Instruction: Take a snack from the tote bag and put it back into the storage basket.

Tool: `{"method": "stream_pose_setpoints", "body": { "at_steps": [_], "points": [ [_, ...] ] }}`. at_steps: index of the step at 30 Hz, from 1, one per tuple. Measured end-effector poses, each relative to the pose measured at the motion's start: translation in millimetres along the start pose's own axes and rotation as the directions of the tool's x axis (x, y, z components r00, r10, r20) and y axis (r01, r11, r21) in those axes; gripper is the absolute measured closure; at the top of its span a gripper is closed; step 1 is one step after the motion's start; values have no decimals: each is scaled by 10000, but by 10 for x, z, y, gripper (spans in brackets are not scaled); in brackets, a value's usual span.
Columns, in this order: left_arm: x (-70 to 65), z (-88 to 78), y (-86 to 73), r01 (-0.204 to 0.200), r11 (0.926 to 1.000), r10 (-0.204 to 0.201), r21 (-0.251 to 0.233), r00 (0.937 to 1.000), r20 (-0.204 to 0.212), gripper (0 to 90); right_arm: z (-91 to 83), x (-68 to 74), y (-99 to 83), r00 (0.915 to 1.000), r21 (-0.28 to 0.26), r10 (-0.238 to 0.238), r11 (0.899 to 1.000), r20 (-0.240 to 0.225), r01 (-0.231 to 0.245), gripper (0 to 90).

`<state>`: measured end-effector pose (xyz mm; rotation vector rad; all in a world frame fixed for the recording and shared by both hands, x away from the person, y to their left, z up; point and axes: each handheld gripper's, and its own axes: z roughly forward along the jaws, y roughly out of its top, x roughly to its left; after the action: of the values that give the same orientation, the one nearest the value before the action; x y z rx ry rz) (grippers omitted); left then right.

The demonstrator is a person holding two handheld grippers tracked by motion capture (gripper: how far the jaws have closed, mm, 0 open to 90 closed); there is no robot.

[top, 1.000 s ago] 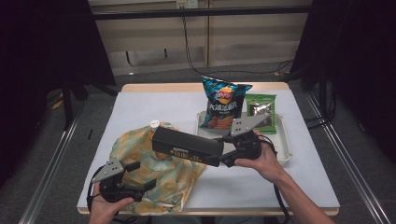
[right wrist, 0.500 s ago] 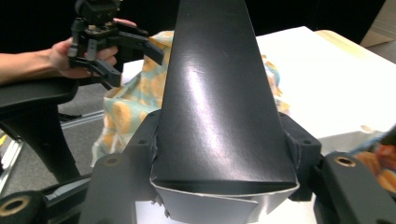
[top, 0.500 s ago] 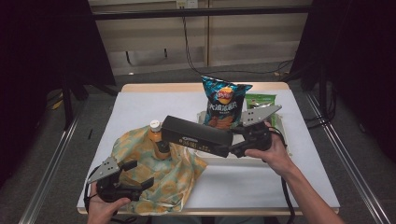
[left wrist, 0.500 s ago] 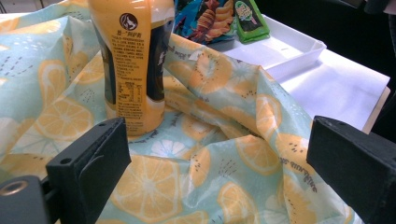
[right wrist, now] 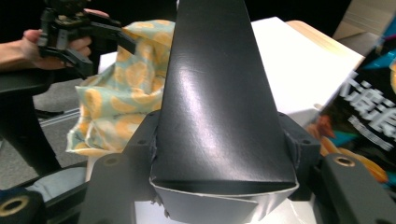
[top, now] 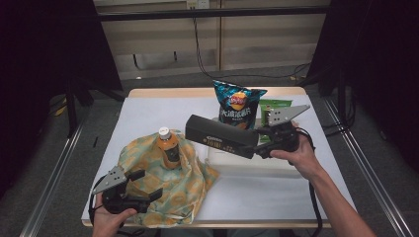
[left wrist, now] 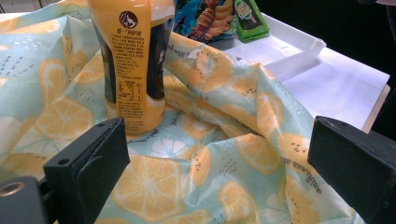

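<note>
On the white counter [top: 148, 118] a soft lemon-print cloth [top: 168, 182] lies rumpled, an upright orange juice bottle [top: 168, 148] standing in its folds. The long, matte black carton [top: 225, 136] hangs above the shallow white tray [top: 247, 160], clamped at one end by the right tongs [top: 262, 145]. Behind it stands a glossy crisp bag [top: 237, 106]. The left tongs [top: 143, 185] gape wide over the cloth.

In the left gripper view the orange bottle [left wrist: 133, 60] beyond the jaws is cut off above its label. The black box [right wrist: 219, 93] hides the right gripper's [right wrist: 224, 154] jaw faces and the table directly ahead.
</note>
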<state>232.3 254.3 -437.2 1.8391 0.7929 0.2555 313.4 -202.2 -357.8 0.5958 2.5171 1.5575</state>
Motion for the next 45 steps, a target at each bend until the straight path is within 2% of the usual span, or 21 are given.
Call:
{"method": "stream_pose_setpoints", "body": {
  "at_steps": [7,19,24,37,45],
  "points": [
    [-20,22,-7,-120,9997,122,220,9999,-109,45,-27,-82,-79,9997,386,-29,9993,243,19,435],
    [-6,19,-9,-4,10000,5,81,10000,-40,33,-23,-267,-329,9975,835,429,9954,558,-474,435],
    [-6,13,-8,-18,10000,18,70,10000,-79,33,-15,-325,-386,9972,968,435,9941,616,-493,435],
    [-7,20,-11,-36,9999,37,110,10000,-90,34,-1,-408,-566,9950,1267,720,9887,693,-804,435],
    [-6,15,-10,-40,10000,41,89,9999,-99,34,-6,-421,-614,9948,1397,683,9871,753,-783,435]
  ]
}}
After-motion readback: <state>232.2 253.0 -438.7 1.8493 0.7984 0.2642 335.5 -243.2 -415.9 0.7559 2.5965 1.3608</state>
